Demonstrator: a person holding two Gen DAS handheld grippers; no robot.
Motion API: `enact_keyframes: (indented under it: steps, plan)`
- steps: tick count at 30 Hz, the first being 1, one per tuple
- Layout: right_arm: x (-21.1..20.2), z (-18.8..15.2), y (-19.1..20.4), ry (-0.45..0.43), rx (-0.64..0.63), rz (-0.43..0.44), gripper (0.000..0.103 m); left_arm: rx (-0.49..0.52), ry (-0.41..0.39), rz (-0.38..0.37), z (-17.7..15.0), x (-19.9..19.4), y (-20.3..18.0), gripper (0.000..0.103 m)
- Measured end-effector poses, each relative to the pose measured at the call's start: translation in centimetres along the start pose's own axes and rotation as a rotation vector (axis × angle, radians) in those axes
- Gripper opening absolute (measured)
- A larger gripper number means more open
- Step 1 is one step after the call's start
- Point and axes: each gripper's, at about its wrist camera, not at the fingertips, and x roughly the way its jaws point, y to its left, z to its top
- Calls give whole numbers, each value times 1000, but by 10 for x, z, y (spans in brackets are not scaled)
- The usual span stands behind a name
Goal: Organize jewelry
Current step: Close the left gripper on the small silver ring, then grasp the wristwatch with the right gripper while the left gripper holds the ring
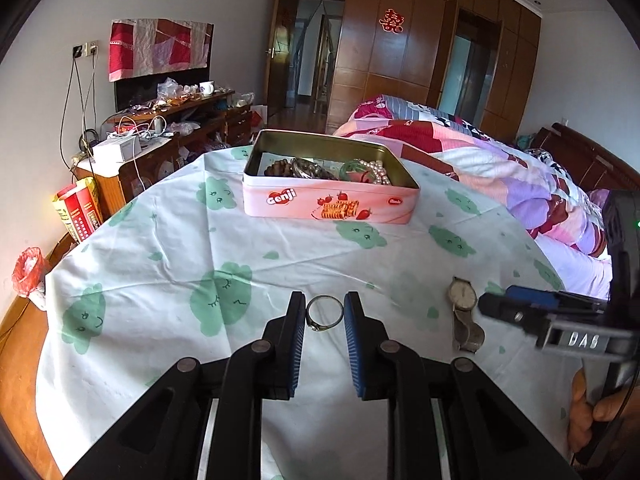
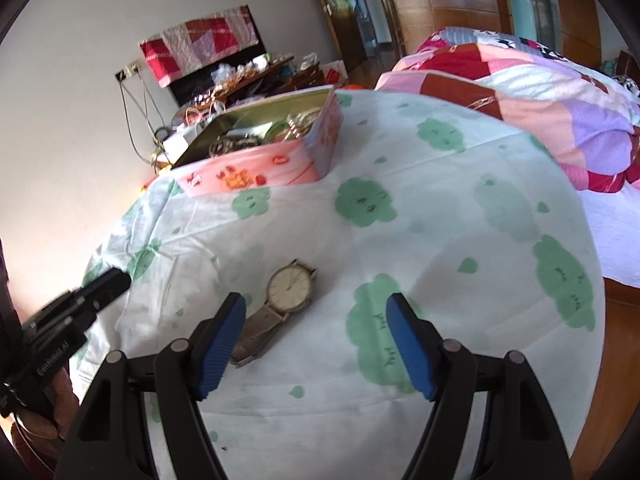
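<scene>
Two grippers: both were over a counter (image 1: 168, 240) draped in a white cloth printed with green cloud faces.
Left gripper (image 1: 324, 312): its blue-padded fingers stood a little apart, one on each side of the ring; the pads sat just beside the band, and whether they touched it I could not tell.
Ring (image 1: 324, 313): a thin metal band with a small setting on its near edge, lying flat on the cloth between the left gripper's fingers.
Right gripper (image 2: 316, 316): its fingers were spread wide with nothing between the pads; it hung over the cloth with the watch just inside its left finger.
Watch (image 2: 289, 290): a round pale dial on a metal mesh band, lying face up on the cloth, to the right of the ring and apart from it; the end of the band ran under the right gripper's left finger in the right wrist view.
Tin (image 1: 332, 204): a pink rectangular biscuit tin, lid off, standing at the far side of the counter, well apart from the ring and watch.
Tin contents: a pearl strand (image 1: 378, 172), dark beads (image 1: 278, 168) and a green bangle (image 1: 352, 168) lay heaped inside.
Bed (image 1: 500, 168): a pink, red and purple patchwork quilt lay beyond the counter on the right.
</scene>
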Motion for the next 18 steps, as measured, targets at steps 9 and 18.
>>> enact_keyframes:
  steps: [9, 18]
  plan:
    - [33, 8, 34, 122, -153, 5, 60, -39, 11, 10, 0, 2, 7, 20]
    - [49, 12, 59, 151, -384, 65, 41, -29, 20, 17, 0, 0, 10, 20]
